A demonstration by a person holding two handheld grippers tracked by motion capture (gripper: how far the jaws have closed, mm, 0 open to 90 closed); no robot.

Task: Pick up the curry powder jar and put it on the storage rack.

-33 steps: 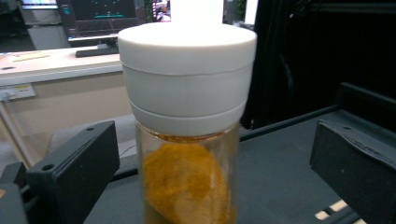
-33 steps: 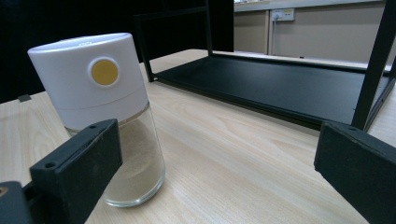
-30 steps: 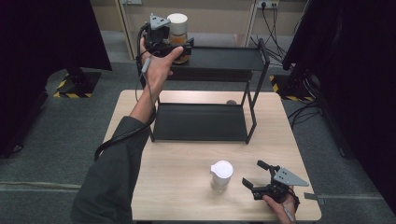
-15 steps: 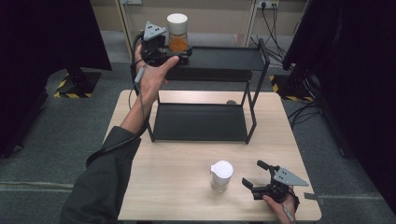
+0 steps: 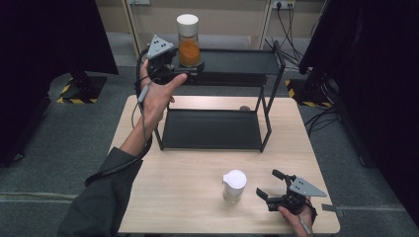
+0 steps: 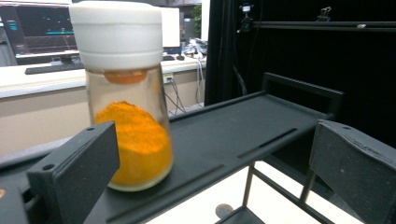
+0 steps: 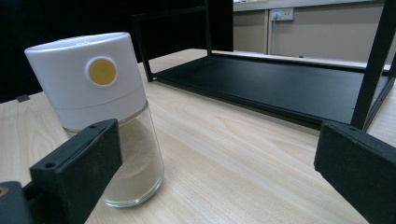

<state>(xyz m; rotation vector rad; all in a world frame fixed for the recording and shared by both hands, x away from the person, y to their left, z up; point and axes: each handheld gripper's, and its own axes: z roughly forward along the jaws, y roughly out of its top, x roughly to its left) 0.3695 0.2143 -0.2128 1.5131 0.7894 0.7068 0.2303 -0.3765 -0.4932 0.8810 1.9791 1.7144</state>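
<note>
A glass jar of orange powder (image 5: 188, 42) with a white lid stands upright on the black rack's top shelf (image 5: 242, 61). My left gripper (image 5: 185, 71) is open just left of it, its jaws apart and off the glass. In the left gripper view the jar (image 6: 126, 107) sits behind the left jaw, with the shelf (image 6: 243, 130) stretching away. A second jar (image 5: 234, 185) with a white lid and pale powder stands on the wooden table. My right gripper (image 5: 268, 183) is open just right of it, not touching. The right gripper view shows that jar (image 7: 107, 126) by the left jaw.
The rack's lower shelf (image 5: 212, 128) is bare and rests on the table (image 5: 173, 197). A small round dark object (image 5: 244, 107) lies on the table behind that shelf. Dark curtains and cables surround the table.
My left gripper has let go of the orange jar on the top shelf and drawn back to the left and lower. The right gripper and the white jar have not moved.
</note>
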